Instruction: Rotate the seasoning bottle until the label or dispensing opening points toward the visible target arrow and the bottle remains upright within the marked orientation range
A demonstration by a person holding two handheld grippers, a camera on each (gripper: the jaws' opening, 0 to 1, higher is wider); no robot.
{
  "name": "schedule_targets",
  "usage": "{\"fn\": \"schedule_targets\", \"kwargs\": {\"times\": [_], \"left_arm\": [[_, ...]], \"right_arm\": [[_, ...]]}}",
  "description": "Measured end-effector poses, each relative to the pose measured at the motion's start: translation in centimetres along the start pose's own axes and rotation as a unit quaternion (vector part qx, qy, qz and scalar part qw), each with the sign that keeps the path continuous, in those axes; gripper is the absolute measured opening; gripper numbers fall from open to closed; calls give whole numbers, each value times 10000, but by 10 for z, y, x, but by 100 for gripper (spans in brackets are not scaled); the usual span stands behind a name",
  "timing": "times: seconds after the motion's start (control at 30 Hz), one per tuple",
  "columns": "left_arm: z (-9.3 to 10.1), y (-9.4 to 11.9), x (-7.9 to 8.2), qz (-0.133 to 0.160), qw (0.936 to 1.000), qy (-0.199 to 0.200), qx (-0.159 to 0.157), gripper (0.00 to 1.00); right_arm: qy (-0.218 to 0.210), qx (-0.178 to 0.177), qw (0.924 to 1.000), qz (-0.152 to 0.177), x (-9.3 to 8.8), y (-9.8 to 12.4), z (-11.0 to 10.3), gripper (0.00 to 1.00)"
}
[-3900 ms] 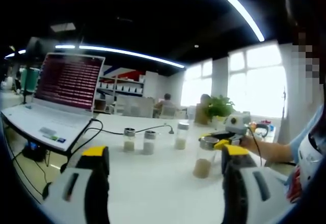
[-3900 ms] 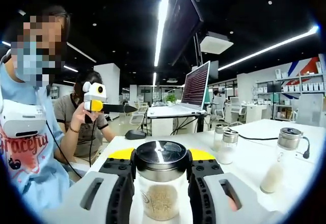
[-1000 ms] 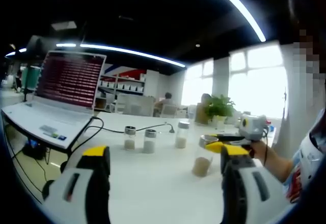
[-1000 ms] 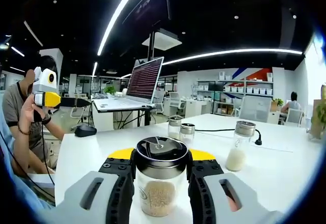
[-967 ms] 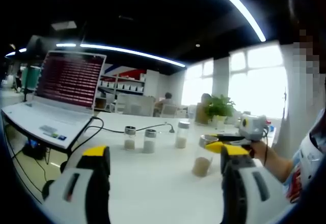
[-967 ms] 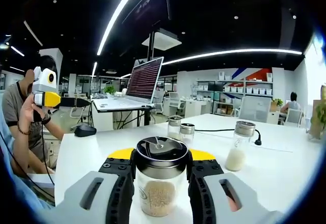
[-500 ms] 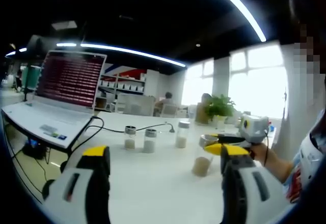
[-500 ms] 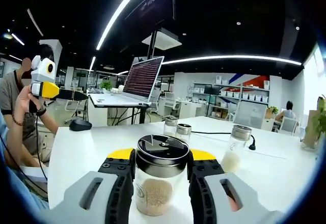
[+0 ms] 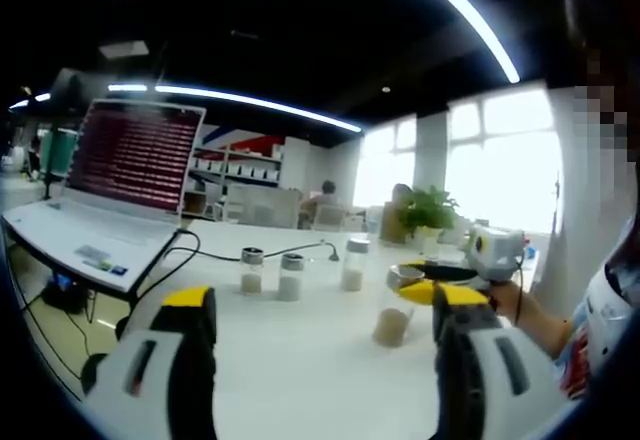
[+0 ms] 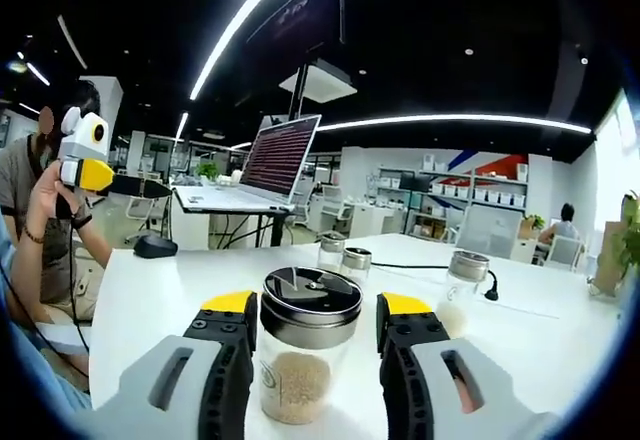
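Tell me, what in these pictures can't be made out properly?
- Target arrow: I can't find one on the white table in either view.
- Seasoning bottle: its label is too faint to read in the right gripper view; in the left gripper view the bottle is small and blurred.
- Laptop screen: text too small in both views.
- Three small shakers: contents blurred, left gripper view.

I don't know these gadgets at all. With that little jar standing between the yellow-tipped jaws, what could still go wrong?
Two things, I'd guess. The right gripper stands open, its jaws close on either side of the seasoning bottle, so pulling back crookedly could nudge it, spoiling its turn or tipping it. Also, three more shakers, such as the nearest one, stand behind it on the white table; a forward sweep might knock them.
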State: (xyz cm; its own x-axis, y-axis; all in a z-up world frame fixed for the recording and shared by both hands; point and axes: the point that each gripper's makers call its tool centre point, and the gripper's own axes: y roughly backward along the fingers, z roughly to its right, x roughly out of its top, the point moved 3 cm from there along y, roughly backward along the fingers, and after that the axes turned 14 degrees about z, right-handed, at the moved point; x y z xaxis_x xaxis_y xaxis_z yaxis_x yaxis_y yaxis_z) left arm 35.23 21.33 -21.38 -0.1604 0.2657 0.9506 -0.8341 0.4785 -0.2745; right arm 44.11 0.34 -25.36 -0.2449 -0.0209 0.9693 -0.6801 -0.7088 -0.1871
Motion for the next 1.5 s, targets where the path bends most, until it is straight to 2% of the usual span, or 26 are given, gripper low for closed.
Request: {"fn": "schedule_targets", "kwargs": {"times": [0.5, 1.03, 1.1, 1.2, 1.37, 1.5], "left_arm": [[-2, 2, 1, 6, 10000, 10, 34, 95], [-2, 0, 1, 5, 10000, 12, 44, 95], [-1, -1, 1, 8, 10000, 9, 36, 95], [2, -2, -1, -10, 10000, 2, 9, 95], [0, -2, 0, 43, 9999, 47, 81, 95], [0, -2, -1, 20, 10000, 39, 72, 95]], "right_arm": [[-11, -119, 9999, 85, 10, 10, 1, 53], [-14, -527, 9985, 146, 24, 44, 21, 54], [59, -623, 9979, 160, 25, 48, 25, 53], [-186, -764, 9967, 181, 27, 57, 31, 53], [-179, -1140, 9931, 186, 27, 75, 44, 53], [-142, -1286, 9915, 131, 26, 81, 47, 53]]}}
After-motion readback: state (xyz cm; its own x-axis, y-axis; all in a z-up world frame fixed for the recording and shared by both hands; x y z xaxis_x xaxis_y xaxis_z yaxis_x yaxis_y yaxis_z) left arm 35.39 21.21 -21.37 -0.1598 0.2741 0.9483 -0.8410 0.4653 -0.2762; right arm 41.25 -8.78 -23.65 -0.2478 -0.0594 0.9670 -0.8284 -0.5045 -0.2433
